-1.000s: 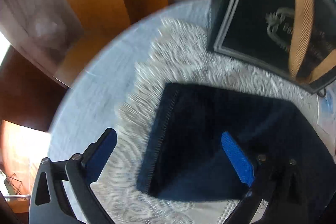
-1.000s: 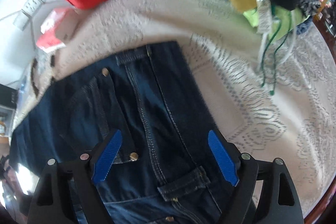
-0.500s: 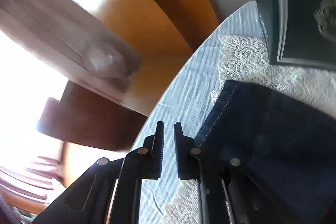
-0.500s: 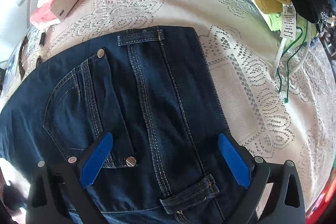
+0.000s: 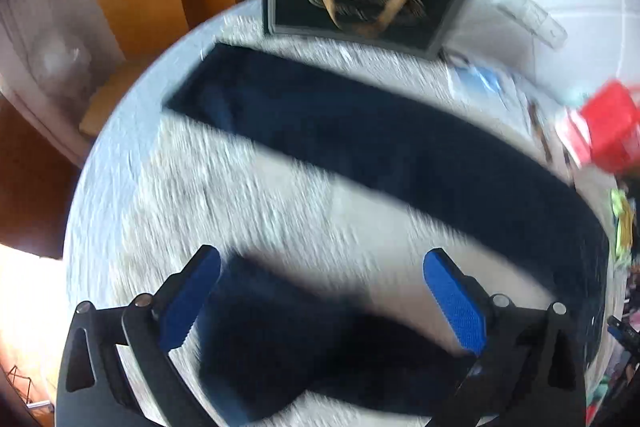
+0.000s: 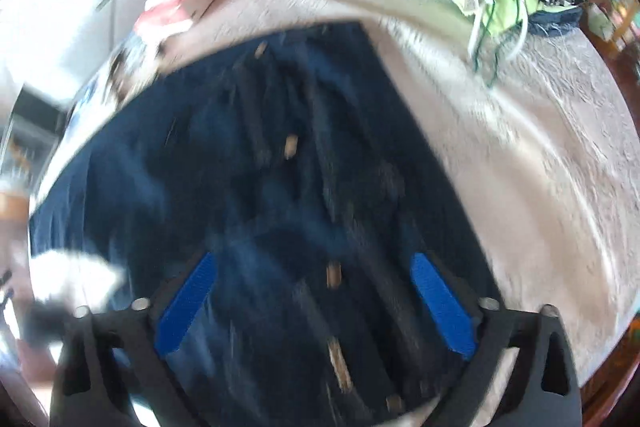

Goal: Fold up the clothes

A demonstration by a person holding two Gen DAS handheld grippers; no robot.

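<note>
Dark blue denim jeans (image 5: 360,131) lay flat along the lace-covered surface (image 5: 248,211), laid out for folding. Left gripper (image 5: 320,303) had just reopened wide, empty; right gripper (image 6: 316,303), narrowing slightly, was open over the waistband.

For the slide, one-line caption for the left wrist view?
Open left hand-held gripper above dark jeans stretched across the lace-covered table; motion-blurred.

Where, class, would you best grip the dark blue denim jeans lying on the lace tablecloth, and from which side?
Grip the dark blue denim jeans at the straight waistband edge, coming from above: they lie flat on the lace tablecloth, so only an edge, probably at a corner, gives the fingers purchase.
</note>
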